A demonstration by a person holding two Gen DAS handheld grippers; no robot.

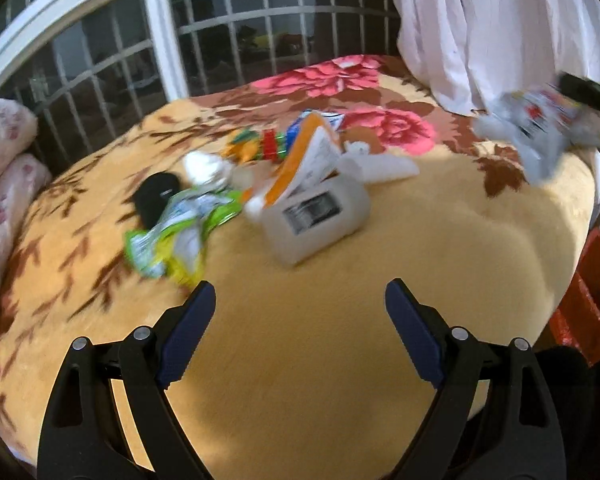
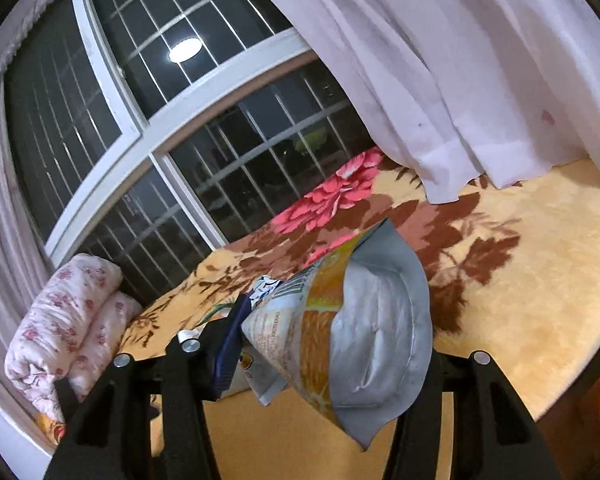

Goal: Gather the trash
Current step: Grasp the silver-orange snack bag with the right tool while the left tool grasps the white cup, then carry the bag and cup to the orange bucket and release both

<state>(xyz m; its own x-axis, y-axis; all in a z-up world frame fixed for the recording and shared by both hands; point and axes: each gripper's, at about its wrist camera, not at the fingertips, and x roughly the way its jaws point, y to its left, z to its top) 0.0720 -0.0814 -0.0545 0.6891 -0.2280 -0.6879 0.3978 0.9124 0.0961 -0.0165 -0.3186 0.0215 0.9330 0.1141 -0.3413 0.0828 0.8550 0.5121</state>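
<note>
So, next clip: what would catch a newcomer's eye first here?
The silver and orange snack pouch clamped in the right gripper, filling the right wrist view. Then the litter pile mid-bed on the floral blanket: a white wipes pack with a green wrapper on its left, beyond the open, empty left gripper.

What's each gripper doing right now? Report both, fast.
Left gripper: open, nothing between its fingers, above the blanket.
Right gripper: closed on a silver and orange foil pouch, lifted off the bed.
</note>
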